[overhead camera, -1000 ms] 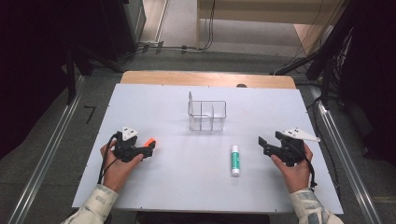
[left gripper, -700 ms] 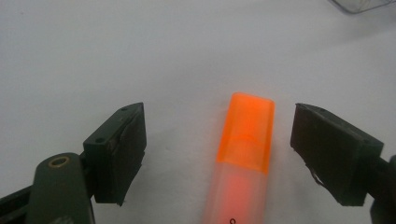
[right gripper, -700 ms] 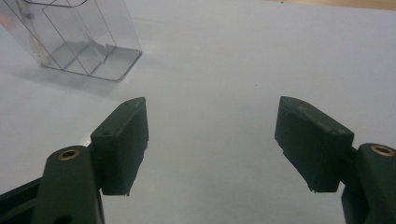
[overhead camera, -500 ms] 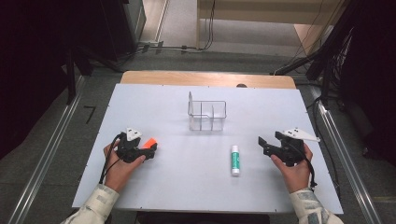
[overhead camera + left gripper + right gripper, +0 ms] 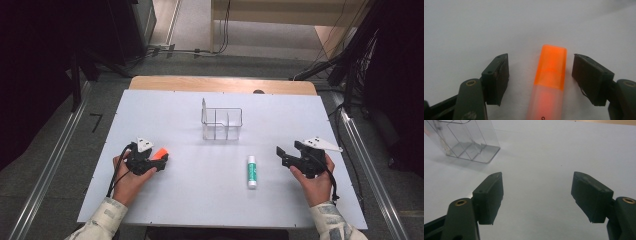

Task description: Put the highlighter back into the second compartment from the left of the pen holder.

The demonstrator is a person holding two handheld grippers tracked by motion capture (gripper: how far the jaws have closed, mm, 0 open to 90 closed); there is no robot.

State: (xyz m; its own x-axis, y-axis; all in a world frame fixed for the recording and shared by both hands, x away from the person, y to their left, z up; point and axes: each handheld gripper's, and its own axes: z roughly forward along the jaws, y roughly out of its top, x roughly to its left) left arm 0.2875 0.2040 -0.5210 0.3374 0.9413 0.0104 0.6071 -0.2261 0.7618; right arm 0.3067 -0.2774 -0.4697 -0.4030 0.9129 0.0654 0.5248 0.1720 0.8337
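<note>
The orange highlighter [image 5: 550,75] is lying flat on the white table [image 5: 200,200] at its left side, sitting between the jaws of the left gripper [image 5: 161,159], which have just been closing but are standing apart with gaps on both sides, so no grip is yet made. The right gripper [image 5: 281,152] is waiting with jaws wide apart and empty, near the glue stick [image 5: 252,171]. Judged from this, pickup is only beginning: the clear organizer [image 5: 222,123] at mid-table is standing empty, and lifting and placing are remaining.
</note>
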